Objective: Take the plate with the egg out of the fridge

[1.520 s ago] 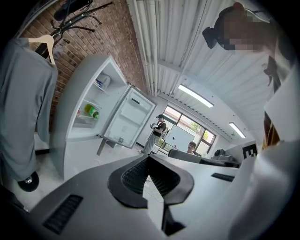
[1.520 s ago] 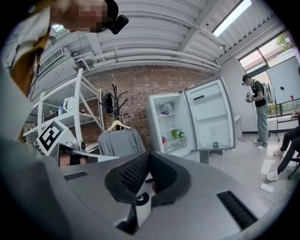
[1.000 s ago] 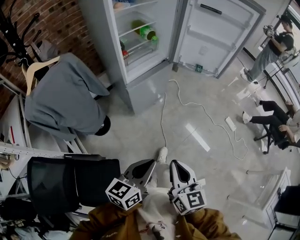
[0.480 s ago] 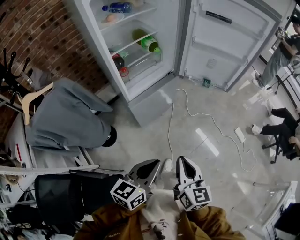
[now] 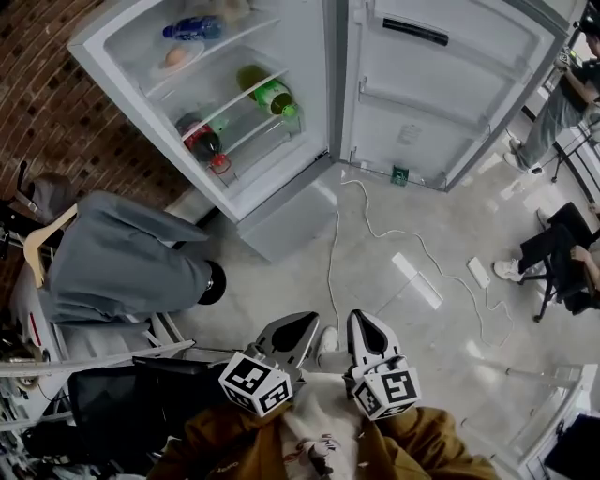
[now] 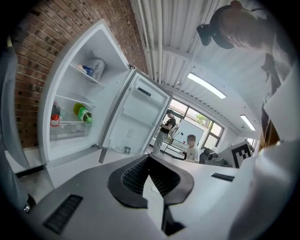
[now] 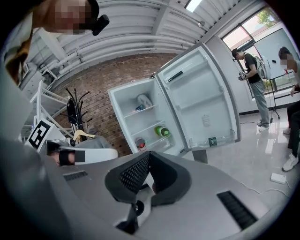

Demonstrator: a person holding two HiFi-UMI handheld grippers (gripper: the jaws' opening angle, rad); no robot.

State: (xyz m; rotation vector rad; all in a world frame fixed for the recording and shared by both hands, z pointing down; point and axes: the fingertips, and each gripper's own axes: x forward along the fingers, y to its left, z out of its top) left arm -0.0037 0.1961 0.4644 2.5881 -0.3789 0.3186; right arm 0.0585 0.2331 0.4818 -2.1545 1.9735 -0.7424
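Note:
The fridge stands open ahead of me, its door swung right. On its upper shelf lies a small plate with an egg beside a blue bottle. A green bottle lies on the shelf below, and a dark bottle with a red cap lies lower still. My left gripper and right gripper are held side by side close to my body, well short of the fridge. Both are shut and hold nothing. The left gripper and right gripper views both look at the open fridge.
A grey jacket on a hanger is on the left, with a black chair nearer me. A white cable runs over the floor to a power strip. One person stands and another sits at the right.
The fridge has come nearer and fills more of the head view, with its upper shelf and the plate now in sight. Both grippers travelled forward with me, still shut.

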